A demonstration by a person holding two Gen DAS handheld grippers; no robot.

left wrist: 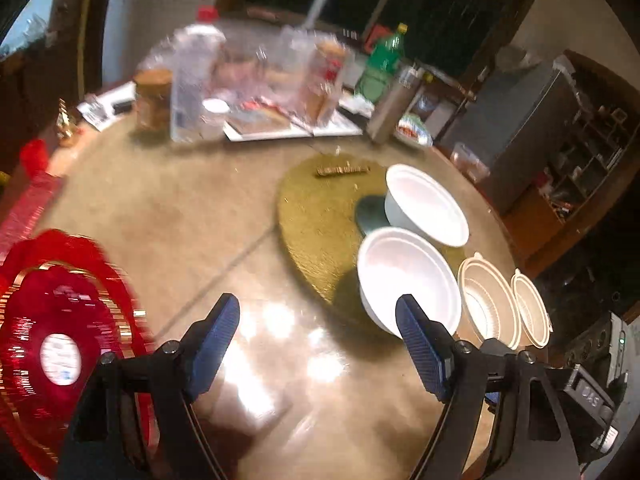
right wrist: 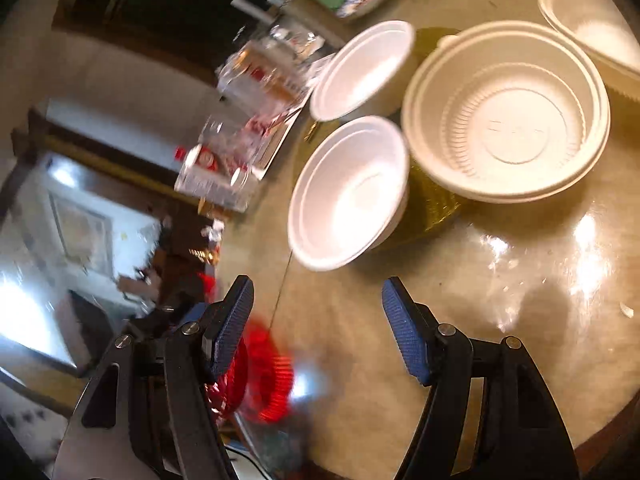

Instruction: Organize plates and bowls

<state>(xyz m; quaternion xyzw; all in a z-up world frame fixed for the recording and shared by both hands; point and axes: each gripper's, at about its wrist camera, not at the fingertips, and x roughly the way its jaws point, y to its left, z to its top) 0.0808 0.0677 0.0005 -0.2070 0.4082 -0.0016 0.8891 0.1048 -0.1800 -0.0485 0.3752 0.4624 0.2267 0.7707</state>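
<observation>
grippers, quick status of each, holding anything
left gripper: open, holding nothing.
right gripper: open, holding nothing.

Counted 2 plain white bowls, mid-right of left wrist view, & 2 ribbed cream bowls at lower right. 1 gold mat at center, 1 red plate lower left. Approx. 1 green bottle up top; other clutter too blurred to count.

Motion blur smears the clear plastic bottles and jars at the table's far side; a red, gold-edged scalloped plate is cut off at the frame's left, possibly a stack.

A cream ribbed plastic bowl is clipped at the right wrist view's corner.
</observation>
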